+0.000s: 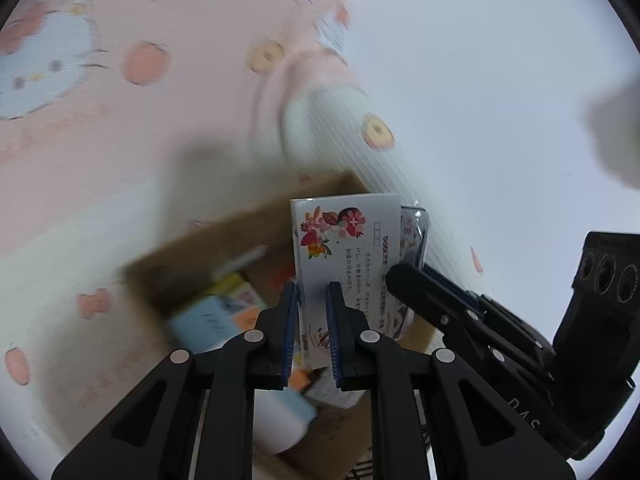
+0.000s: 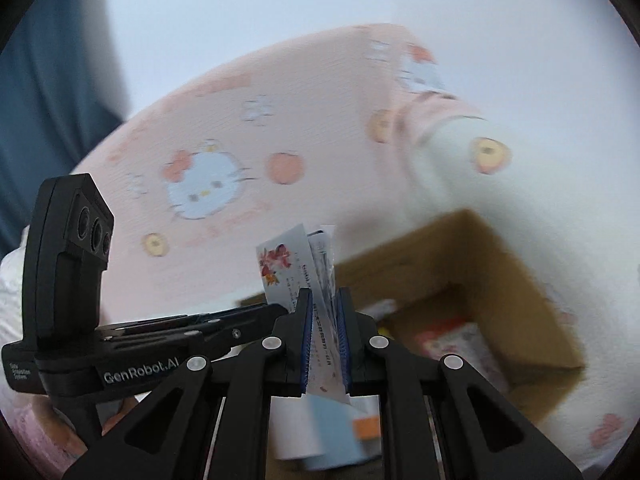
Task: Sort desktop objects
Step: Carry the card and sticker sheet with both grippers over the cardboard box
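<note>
A flat white packet (image 1: 348, 240) with a red flower print and lines of text hangs in the air above an open cardboard box (image 1: 224, 232). My left gripper (image 1: 314, 288) is shut on the packet's lower edge. My right gripper (image 1: 400, 276) comes in from the right and pinches the same packet's side. In the right wrist view the packet (image 2: 288, 272) stands edge-on between the pads of my right gripper (image 2: 324, 294), which is shut on it. There my left gripper (image 2: 272, 312) reaches in from the left, and the box (image 2: 500, 280) lies below to the right.
The box holds several small things, among them a light blue carton (image 1: 208, 320) and a white roll (image 1: 276, 424). A pink cartoon-cat tablecloth (image 1: 120, 140) covers the table under the box. Everything beyond the packet is blurred.
</note>
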### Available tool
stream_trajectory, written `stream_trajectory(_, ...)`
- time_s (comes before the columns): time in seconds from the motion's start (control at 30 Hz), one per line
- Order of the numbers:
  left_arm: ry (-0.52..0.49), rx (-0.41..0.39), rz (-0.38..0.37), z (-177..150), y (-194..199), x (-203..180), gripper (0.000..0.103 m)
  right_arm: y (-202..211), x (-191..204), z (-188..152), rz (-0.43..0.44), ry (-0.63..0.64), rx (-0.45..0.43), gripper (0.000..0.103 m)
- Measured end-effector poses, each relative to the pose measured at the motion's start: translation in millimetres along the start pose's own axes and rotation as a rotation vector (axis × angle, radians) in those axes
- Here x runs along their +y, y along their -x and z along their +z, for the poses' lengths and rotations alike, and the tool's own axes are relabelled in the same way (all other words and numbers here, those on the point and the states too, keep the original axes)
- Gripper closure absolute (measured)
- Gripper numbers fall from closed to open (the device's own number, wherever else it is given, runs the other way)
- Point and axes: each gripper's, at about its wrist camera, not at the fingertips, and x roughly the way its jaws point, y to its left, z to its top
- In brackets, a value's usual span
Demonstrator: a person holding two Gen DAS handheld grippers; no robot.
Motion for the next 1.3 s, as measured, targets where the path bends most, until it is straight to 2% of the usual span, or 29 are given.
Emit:
stream_trajectory(0.1,-0.034,0.074,0.005,8.6,-35.6,-22.5,0.088,1.9,-30.2,6.6,-0.042,-0.031,0.015,0.093)
stream_trajectory(0.13,-0.037,0.102,-0.009,10.2,-50.2,-28.5,0.103,1.7,-37.9,7.7,-0.048,-0.041,0.021,0.094)
stream_trajectory(0.3,0.064,0.210,-0.134,18.5,-108.4,-29.9,0.103,-19.9,-85.2,14.1,-0.102,-0.113,0.116,0.096)
stream_trajectory(0.43,0.104,0.286,-0.091,8.5,-132.2,-19.7,0.103,-45.9,-109.1,9.9,-0.177,-0.144,0.181,0.096)
stream_trajectory(0.53,0.099,0.319,-0.079,6.2,-137.5,-9.9,0.103,-59.5,-106.1,6.5,-0.207,-0.088,0.223,0.096)
stream_trajectory(0.63,0.063,0.290,-0.051,4.9,-124.9,-7.6,0.103,-71.2,-99.5,5.6,-0.211,-0.050,0.269,0.096)
stream_trajectory(0.77,-0.076,0.195,0.042,12.2,-101.5,-19.6,0.103,-79.9,-101.3,4.4,-0.195,-0.077,0.332,0.096)
stream_trajectory(0.9,-0.207,0.139,0.134,18.8,-77.0,-26.6,0.099,-90.4,-94.5,1.0,-0.182,-0.084,0.403,0.096)
stream_trajectory(0.97,-0.226,0.126,0.141,17.4,-66.8,-22.5,0.095,-97.5,-91.9,-1.9,-0.166,-0.093,0.450,0.096)
stream_trajectory(1.03,-0.227,0.102,0.151,17.9,-54.4,-14.3,0.079,-104.3,-97.6,-7.0,-0.123,-0.194,0.491,0.096)
stream_trajectory(1.1,-0.210,0.075,0.154,17.7,-45.0,-2.7,0.070,-112.0,-102.6,-15.3,-0.106,-0.296,0.513,0.096)
stream_trajectory(1.23,-0.164,0.074,0.155,21.6,-29.0,20.7,0.068,-136.2,-99.4,-24.5,-0.161,-0.403,0.524,0.096)
stream_trajectory(1.3,-0.162,0.067,0.156,23.0,-20.6,31.3,0.068,-147.5,-102.7,-32.5,-0.149,-0.519,0.539,0.095)
